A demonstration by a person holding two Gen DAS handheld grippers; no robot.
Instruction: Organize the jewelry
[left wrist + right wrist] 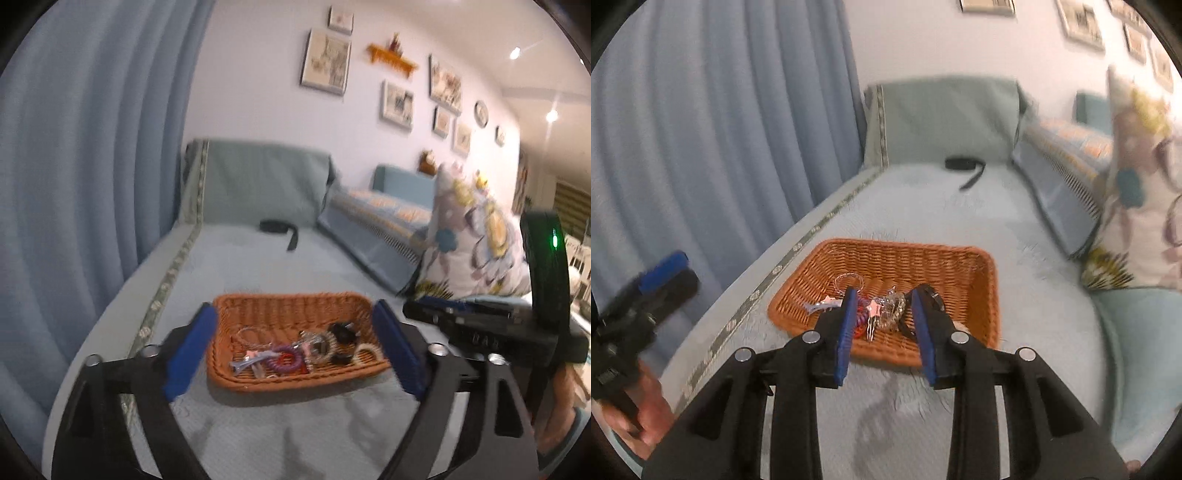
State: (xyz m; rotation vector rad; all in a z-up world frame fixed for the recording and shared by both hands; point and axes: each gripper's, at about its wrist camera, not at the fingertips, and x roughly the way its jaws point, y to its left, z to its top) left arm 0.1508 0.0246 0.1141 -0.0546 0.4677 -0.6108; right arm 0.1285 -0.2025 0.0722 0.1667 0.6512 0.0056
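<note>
An orange wicker basket [291,306] sits on the pale blue sofa seat; it also shows in the right wrist view [905,262]. It holds a heap of jewelry and hair things [295,350]: spiral hair ties, clips, a clear bracelet, black pieces, also seen in the right wrist view [882,308]. My left gripper [293,310] is open wide and empty, its blue pads on either side of the basket, nearer the camera. My right gripper [882,295] is open and empty, its fingertips above the heap. The left gripper also appears at the left edge of the right wrist view [665,277].
A black strap-like object [277,227] lies at the back of the seat. A floral pillow [476,236] stands to the right. A blue curtain [92,147] hangs on the left. The right gripper's body [517,325] crosses the right side of the left wrist view.
</note>
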